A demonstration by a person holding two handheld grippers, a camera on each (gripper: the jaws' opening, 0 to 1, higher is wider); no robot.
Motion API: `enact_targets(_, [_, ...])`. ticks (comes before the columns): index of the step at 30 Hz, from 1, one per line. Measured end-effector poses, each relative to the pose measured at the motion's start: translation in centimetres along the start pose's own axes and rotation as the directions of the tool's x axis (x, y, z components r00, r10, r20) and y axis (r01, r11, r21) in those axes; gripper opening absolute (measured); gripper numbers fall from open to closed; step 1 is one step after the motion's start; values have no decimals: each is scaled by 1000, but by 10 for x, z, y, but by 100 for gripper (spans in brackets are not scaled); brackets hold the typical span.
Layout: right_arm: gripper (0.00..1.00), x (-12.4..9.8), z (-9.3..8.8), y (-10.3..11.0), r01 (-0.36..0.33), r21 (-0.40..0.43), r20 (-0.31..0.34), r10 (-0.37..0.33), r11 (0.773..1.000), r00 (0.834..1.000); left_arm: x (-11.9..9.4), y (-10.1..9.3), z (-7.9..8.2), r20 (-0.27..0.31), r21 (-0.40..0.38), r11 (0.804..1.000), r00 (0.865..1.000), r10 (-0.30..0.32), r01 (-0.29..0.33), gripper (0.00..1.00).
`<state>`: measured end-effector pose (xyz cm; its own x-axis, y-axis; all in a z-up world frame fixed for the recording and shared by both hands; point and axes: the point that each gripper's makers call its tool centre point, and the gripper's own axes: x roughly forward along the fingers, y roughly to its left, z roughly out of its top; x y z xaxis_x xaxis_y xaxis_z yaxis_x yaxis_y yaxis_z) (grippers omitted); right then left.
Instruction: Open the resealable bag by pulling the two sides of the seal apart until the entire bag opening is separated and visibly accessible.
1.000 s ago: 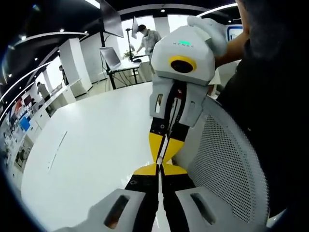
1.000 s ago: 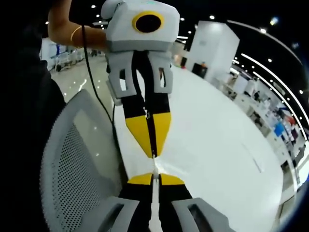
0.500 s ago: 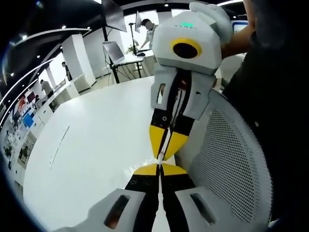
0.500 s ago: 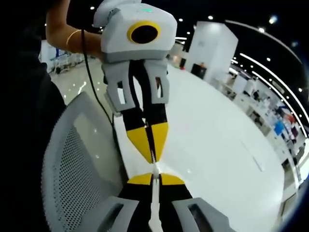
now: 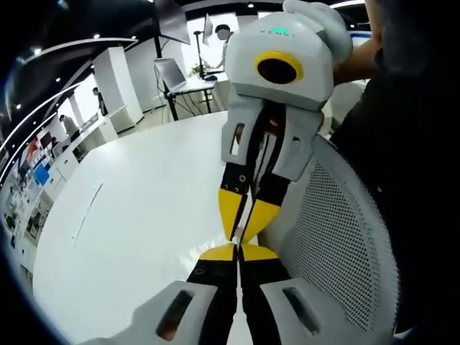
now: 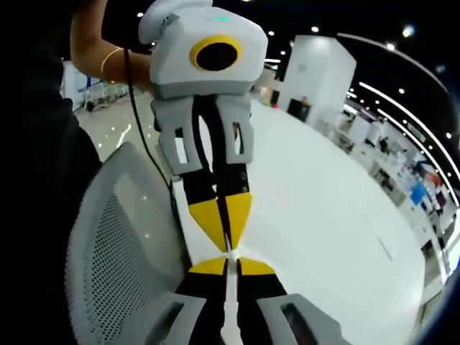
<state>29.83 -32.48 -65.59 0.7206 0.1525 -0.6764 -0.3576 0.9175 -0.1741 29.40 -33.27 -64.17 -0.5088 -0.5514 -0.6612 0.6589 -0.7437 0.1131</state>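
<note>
Bag (image 6: 228, 287): thin clear film, barely visible, seen edge-on between the two tip pairs, held above white table (image 5: 129, 237).

Left gripper (image 5: 237, 251) jaws pinched closed on one side of bag; right gripper (image 6: 228, 264) jaws likewise closed on other side, tips nearly touching, facing head-on.

Step, by my read: both seal sides gripped, pull-apart not yet visible. Next: draw grippers apart, steady grip.

Mesh chair back (image 5: 338, 251) just beside bag, could snag. Desk w/ monitor (image 5: 167, 83) far beyond table.

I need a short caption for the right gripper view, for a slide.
Both grippers, left and right, shut tip to tip over a white table, beside a mesh chair.
</note>
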Motion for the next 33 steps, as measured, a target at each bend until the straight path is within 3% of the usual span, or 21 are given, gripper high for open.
enact_targets(14, [0, -1, -6, -3, 10, 5, -16, -10, 1000, 1000, -1, -1, 6, 19, -18, 1000, 1000, -2, 3, 0])
enact_targets(16, [0, 0, -6, -3, 13, 2, -21, -13, 1000, 1000, 0, 1, 6, 28, 1, 1000, 1000, 11, -12, 0])
enact_targets(18, [0, -1, -8, -2, 9, 1, -29, -9, 1000, 1000, 2, -5, 5, 28, -8, 1000, 999, -24, 24, 0])
enact_targets(20, [0, 0, -8, -3, 15, -5, -32, -15, 1000, 999, 2, 1, 6, 28, 57, 998, 999, 21, -22, 0])
enact_targets(22, [0, 0, -9, -2, 8, -7, -37, -8, 1000, 999, 3, -3, 5, 17, 53, 999, 1000, 4, -5, 0])
enact_targets(26, [0, 1, -9, -2, 5, -13, -42, -6, 1000, 999, 3, -3, 7, 25, 16, 1000, 1000, 3, -4, 11])
enact_targets(33, [0, 1, -9, -1, 4, -13, -44, -4, 1000, 999, 2, -2, 5, 14, 18, 1000, 1000, 1, -1, 6])
